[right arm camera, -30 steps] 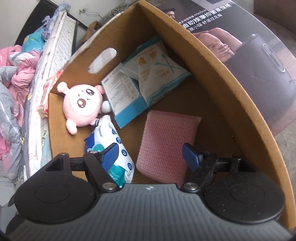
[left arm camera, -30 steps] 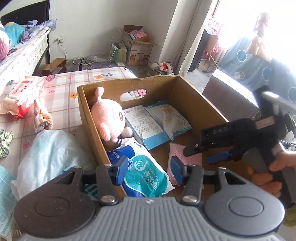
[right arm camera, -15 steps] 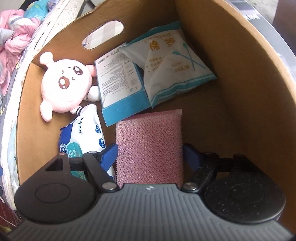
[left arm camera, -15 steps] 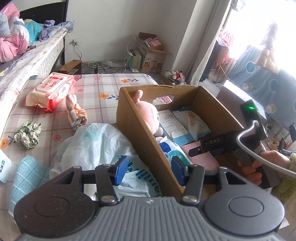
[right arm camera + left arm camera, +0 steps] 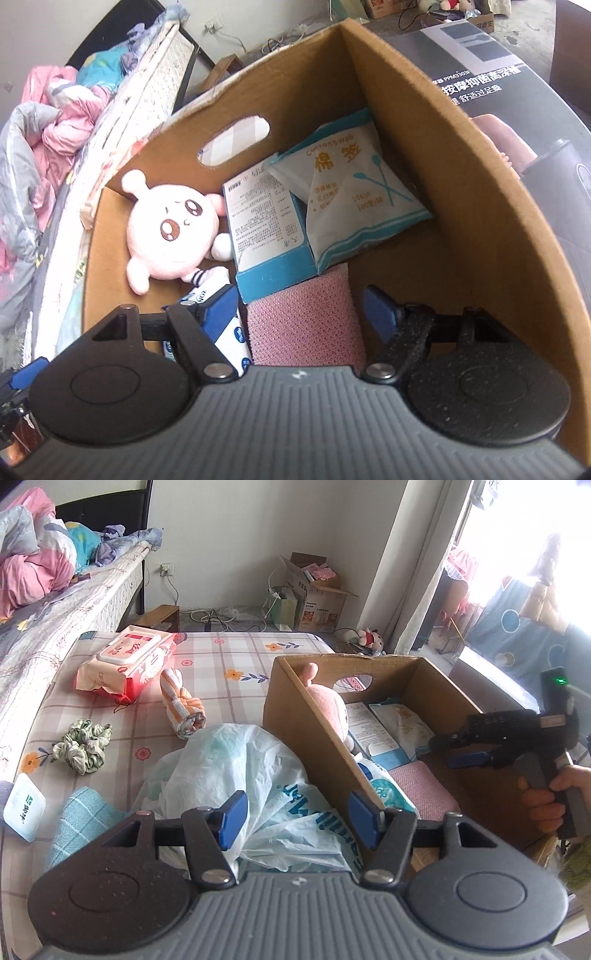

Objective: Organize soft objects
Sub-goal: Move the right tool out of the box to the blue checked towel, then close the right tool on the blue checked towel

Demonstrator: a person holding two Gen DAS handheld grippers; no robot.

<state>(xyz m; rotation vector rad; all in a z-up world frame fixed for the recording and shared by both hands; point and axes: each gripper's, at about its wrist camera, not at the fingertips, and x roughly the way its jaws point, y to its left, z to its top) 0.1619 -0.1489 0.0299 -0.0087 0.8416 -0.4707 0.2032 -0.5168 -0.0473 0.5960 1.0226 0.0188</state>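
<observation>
The left gripper (image 5: 297,821), jaws opening and empty, hangs over a plastic bag (image 5: 236,775) beside the box (image 5: 310,731) wall; the right gripper (image 5: 301,310) straddles the pink sponge (image 5: 303,325) unclenched.

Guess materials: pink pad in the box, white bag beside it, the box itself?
Pink pad: looks like knitted mesh fabric, matte; fine dotted weave shows.
White bag: thin plastic film, likely; translucent, crumpled, faint sheen.
Box: corrugated cardboard, plain brown, matte; raw cut edges and a punched handle slot.
</observation>
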